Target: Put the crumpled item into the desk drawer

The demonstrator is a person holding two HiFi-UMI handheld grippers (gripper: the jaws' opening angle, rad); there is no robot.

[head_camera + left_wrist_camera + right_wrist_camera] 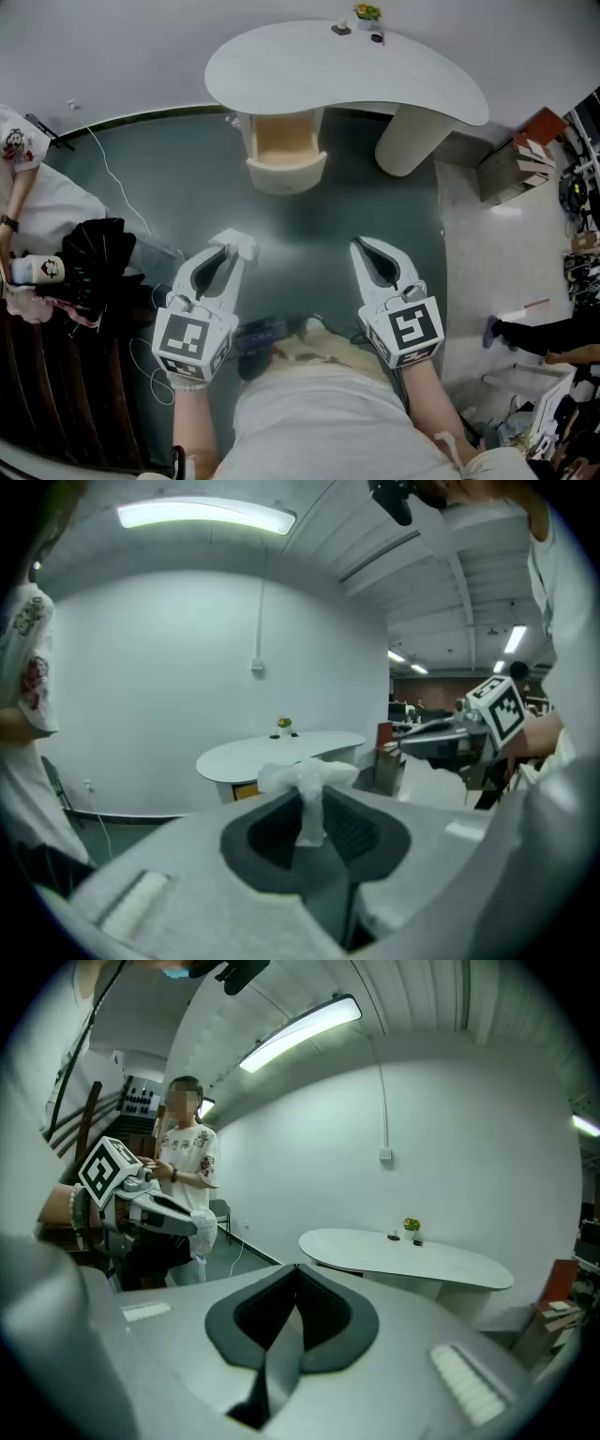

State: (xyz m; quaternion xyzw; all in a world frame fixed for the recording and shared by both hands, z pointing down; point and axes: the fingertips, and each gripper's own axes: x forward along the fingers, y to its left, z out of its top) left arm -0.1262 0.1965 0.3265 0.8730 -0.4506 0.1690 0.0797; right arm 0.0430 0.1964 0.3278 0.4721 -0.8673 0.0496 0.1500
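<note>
A crumpled white item (237, 243) sticks out from the tips of my left gripper (228, 251), which is shut on it. In the left gripper view the crumpled item (309, 794) hangs pinched between the dark pads, its top bulging above them. My right gripper (360, 246) is level with the left one, shut with nothing in it; its jaws meet in the right gripper view (297, 1269). Ahead stands the white curved desk (281, 70), and its wooden drawer (285, 148) is pulled open. Both grippers are over the floor, well short of the drawer.
A small plant (367, 12) and small dark objects sit on the desk's far edge. A thick white desk leg (412, 136) stands right of the drawer. Cardboard boxes (514, 164) lie at the right. A person (187, 1162) stands at the left beside a dark chair (94, 258).
</note>
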